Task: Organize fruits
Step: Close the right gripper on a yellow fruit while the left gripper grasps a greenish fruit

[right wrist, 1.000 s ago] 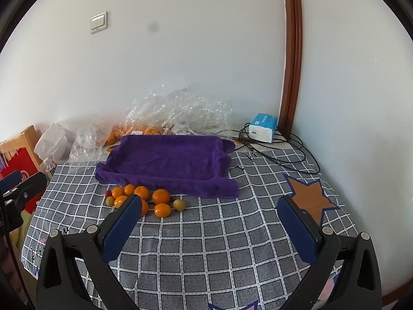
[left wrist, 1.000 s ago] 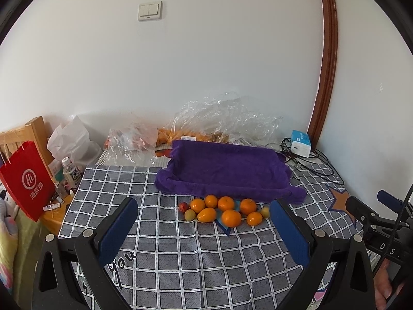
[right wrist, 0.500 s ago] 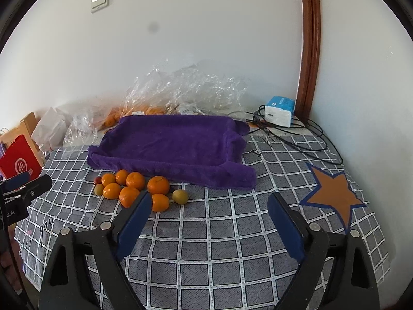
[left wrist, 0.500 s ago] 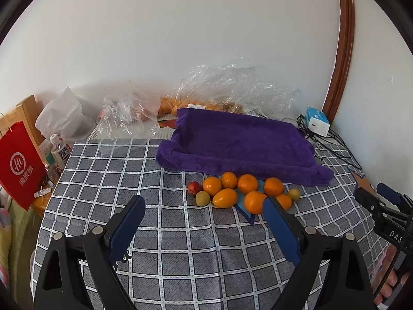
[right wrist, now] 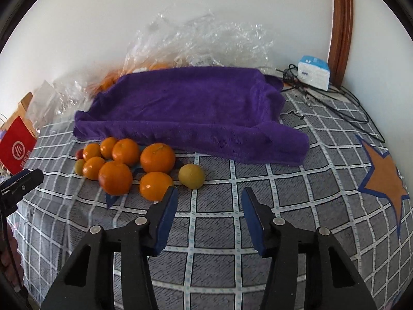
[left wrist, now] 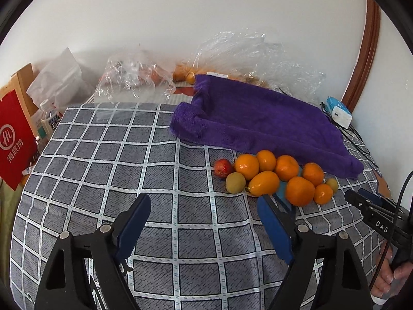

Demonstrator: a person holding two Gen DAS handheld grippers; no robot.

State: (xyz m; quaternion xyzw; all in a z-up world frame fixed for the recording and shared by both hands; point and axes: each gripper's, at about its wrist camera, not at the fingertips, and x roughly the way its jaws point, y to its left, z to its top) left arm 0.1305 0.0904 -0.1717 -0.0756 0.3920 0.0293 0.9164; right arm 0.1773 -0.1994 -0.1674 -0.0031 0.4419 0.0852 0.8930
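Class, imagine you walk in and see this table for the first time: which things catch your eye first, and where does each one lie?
First comes the cluster of oranges and small yellow-green fruits, bunched on the checked tablecloth against the near edge of the purple towel. The towel spreads broadly behind them, with crumpled clear plastic bags at the wall beyond. In the foreground the right gripper and the left gripper both stand open and hold nothing.
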